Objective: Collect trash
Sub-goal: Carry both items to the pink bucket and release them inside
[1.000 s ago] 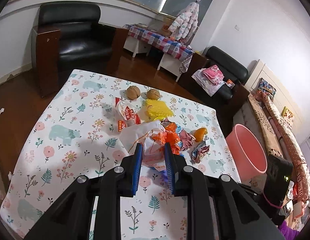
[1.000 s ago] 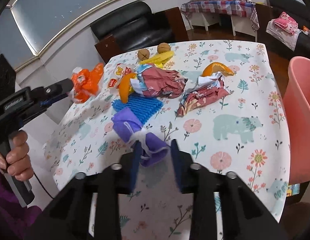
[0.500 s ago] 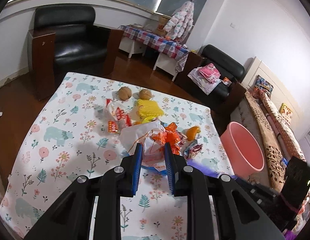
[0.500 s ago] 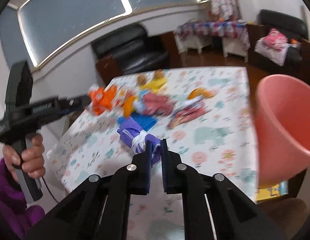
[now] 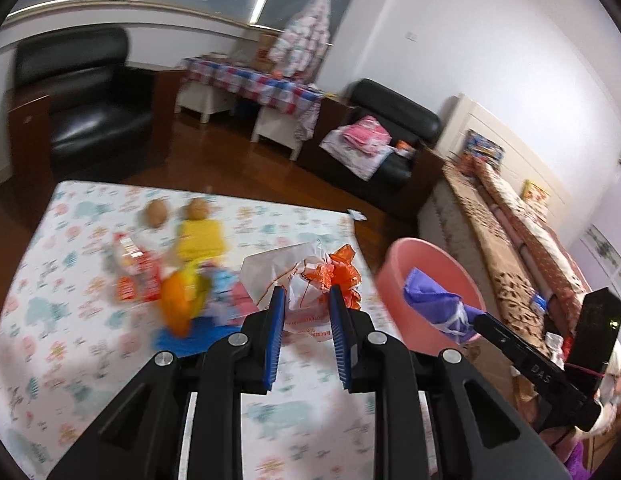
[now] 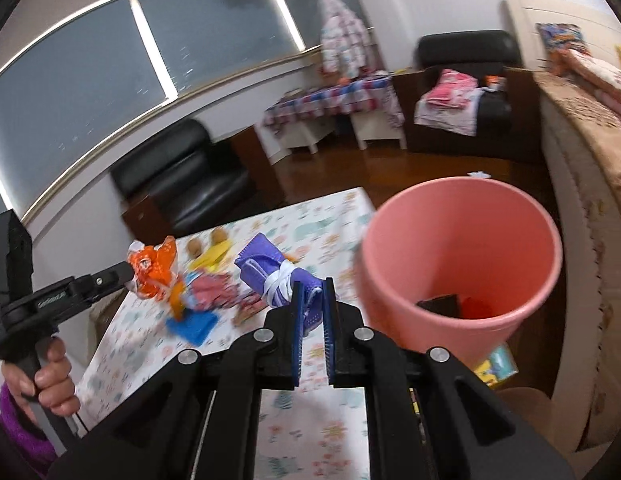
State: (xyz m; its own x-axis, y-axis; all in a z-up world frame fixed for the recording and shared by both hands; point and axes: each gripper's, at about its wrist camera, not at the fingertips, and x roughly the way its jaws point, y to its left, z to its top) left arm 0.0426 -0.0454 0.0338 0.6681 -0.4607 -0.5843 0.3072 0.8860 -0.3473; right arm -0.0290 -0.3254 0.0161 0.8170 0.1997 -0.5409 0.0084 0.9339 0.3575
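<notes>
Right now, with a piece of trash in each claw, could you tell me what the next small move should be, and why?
Probably carry the right claw a little further, over the pink bin's mouth. It is shut on the purple bundle, which hangs beside the rim, not yet above the opening. The left claw, gripping the orange-and-white bag, can follow.

Pink bucket [image 6: 462,248], right of frame. Purple bag [image 6: 266,268] tied with white band, centre. Orange-and-white crumpled wrapper [image 5: 310,280], centre of left wrist view. Tablecloth [image 5: 70,320] white with pastel floral and animal print, lower left. Yellow piece [image 5: 200,236], two brown nuts [image 5: 156,213] above it. Black armchair [image 5: 78,92], upper left. Gripper pads [image 5: 275,336] blue. Checked red-blue cloth [image 5: 250,80] on far table. Purple sleeve [image 6: 14,432], lower left.
</notes>
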